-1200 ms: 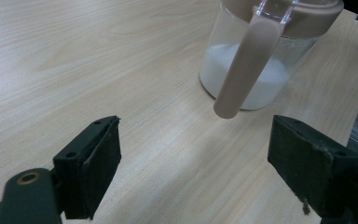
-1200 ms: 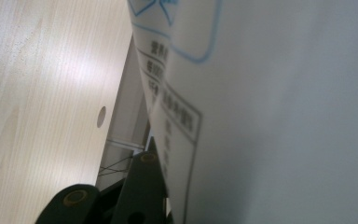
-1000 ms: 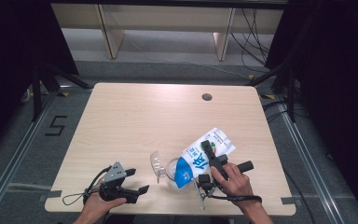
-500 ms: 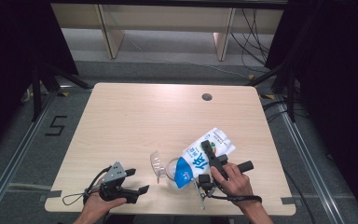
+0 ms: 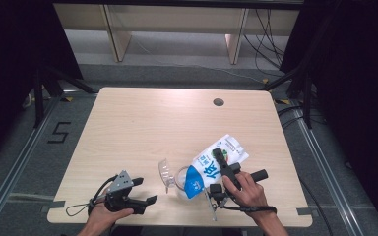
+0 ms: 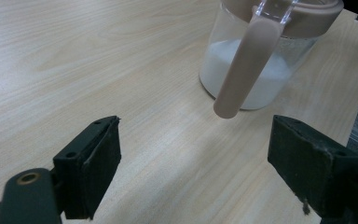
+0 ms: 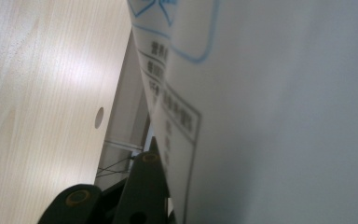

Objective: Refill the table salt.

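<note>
Wood tabletop (image 5: 142, 128): right hand-held gripper (image 5: 225, 164) gripped tilted white-blue bag (image 5: 211, 164) over glass jar (image 5: 181, 178), lower centre; left hand-held gripper (image 5: 145, 191) open, lower left.

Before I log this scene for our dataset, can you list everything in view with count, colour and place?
Bag: one, white and blue with printed text, tilted with its blue end over the jar, held by the right gripper.
Jar: one, clear with white powder inside, pinkish-brown rim and handle, front middle of the table; its clear lid stands open to the left in the high view.
Table: one, light wood, with a round hole near its far right.
Shelf legs: pale wood, on the floor behind the table.
Left gripper: one, black, jaws open, near the table's front left edge.
Right gripper: one, black, clamped on the bag.
</note>
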### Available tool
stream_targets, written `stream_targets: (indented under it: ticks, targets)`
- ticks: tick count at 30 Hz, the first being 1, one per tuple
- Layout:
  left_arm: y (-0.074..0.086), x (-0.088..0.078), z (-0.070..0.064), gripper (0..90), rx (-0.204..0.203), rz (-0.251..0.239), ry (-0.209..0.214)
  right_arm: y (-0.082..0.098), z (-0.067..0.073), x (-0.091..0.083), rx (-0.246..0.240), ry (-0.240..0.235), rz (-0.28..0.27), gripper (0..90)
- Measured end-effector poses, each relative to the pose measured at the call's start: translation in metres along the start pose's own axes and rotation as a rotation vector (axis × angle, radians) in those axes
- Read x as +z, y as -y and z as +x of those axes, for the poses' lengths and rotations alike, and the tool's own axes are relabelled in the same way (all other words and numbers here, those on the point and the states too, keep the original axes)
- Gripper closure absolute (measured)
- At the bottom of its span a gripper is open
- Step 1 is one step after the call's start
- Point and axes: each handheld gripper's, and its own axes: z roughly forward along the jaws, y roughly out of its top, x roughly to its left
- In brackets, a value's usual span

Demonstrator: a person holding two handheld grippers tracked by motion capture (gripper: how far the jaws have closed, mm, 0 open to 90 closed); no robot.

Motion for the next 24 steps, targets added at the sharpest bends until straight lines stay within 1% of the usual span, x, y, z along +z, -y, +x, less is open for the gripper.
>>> stream_targets:
  ticks: [2, 4, 6, 7, 8, 11, 12, 15, 19, 22, 23, 24]
  targets:
    - [0.0002, 0.0, 0.0006, 16.7, 0.005, 0.0, -0.002, 0.0002, -0.0011, 0.0004, -0.013, 0.01, -0.007, 75.5]
    - [0.0002, 0.0, 0.0006, 16.7, 0.004, 0.0, -0.002, 0.0003, 0.0, -0.0001, -0.002, 0.003, -0.002, 75.5]
    - [0.0002, 0.0, 0.0006, 16.6, 0.004, 0.0, -0.002, 0.0004, 0.0, -0.0001, -0.003, 0.004, -0.002, 75.5]
    - [0.0002, 0.0, 0.0006, 16.7, 0.004, 0.0, -0.002, 0.0005, -0.0001, 0.0003, -0.003, 0.011, -0.012, 75.6]
    - [0.0002, 0.0, 0.0005, 16.7, 0.002, 0.0, -0.002, 0.0006, -0.0019, 0.0013, -0.023, 0.024, -0.031, 75.6]
    - [0.0003, 0.0001, 0.0001, 16.7, 0.003, -0.002, -0.009, 0.0005, -0.0019, 0.0011, -0.024, 0.023, -0.029, 75.7]
    - [0.0002, 0.0, 0.0002, 16.7, 0.004, -0.001, -0.009, 0.0003, -0.0025, 0.0012, -0.036, 0.022, -0.029, 75.7]
    - [0.0002, 0.0001, 0.0001, 16.7, 0.003, -0.001, -0.009, 0.0002, -0.0024, 0.0011, -0.04, 0.018, -0.029, 75.8]
    - [0.0003, 0.0001, 0.0001, 16.7, 0.003, -0.001, -0.01, 0.0, -0.0019, 0.0007, -0.032, 0.026, -0.028, 76.0]
    - [0.0003, 0.0003, -0.0003, 16.7, 0.0, -0.005, -0.007, 0.0001, -0.0022, 0.0006, -0.035, 0.026, -0.028, 76.0]
    - [0.0001, 0.0002, -0.0004, 16.7, -0.001, -0.002, -0.007, 0.0004, -0.0017, 0.0004, -0.027, 0.031, -0.029, 76.0]
    - [0.0003, 0.0002, 0.0, 16.7, 0.003, -0.002, -0.008, 0.0003, -0.0025, 0.0006, -0.036, 0.027, -0.029, 76.0]
